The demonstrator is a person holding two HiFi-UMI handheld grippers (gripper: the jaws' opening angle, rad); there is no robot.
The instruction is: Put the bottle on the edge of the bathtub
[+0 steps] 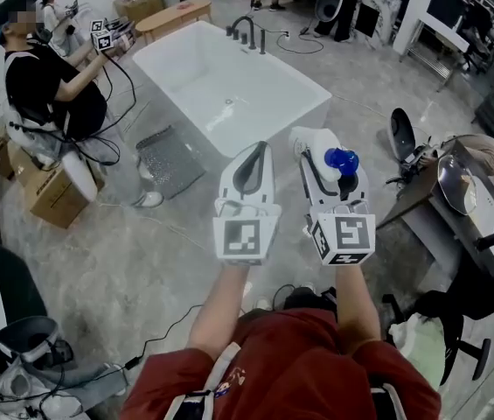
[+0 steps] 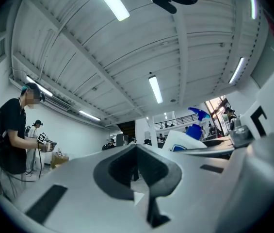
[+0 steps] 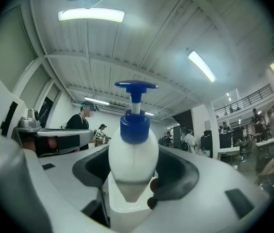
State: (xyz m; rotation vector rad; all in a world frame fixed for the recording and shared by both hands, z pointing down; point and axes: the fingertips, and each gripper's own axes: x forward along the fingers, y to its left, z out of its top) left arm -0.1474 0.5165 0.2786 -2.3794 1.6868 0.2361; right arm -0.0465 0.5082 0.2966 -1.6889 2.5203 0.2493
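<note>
The bottle (image 3: pixel 133 161) stands with its long axis up and down in the right gripper view, blue pump head on top and spout pointing left. Its white body sits low between the fingers (image 3: pixel 185 178) of the right gripper (image 3: pixel 134 183), which are closed against its sides. The side facing that camera is plain white.

In the head view the bottle (image 1: pixel 341 159) is held above the floor (image 1: pixel 142 252), on the near side of the bathtub (image 1: pixel 179 103) and not on its edge. The right gripper (image 1: pixel 332 171) points toward the tub's near right corner. Just to its left, the left gripper (image 1: pixel 251 160) has its fingers closed together with nothing between them. The left gripper view shows this too, the tips of the left gripper (image 2: pixel 137 152) meeting in a point. The bottle (image 2: pixel 187 141) shows at the right there, with a small blue mark on its white body, too small to read.

The bathtub is white and rectangular, with a dark faucet (image 1: pixel 247 31) on its far rim and a small round fitting (image 1: pixel 227 103) on its inner wall.

The cube (image 1: pixel 248 236) on each gripper carries black-and-white square markers. At far left, a person (image 1: pixel 41 77) holds another marked gripper, with cardboard boxes (image 1: pixel 50 191) beside them; their contents cannot be made out.
</note>
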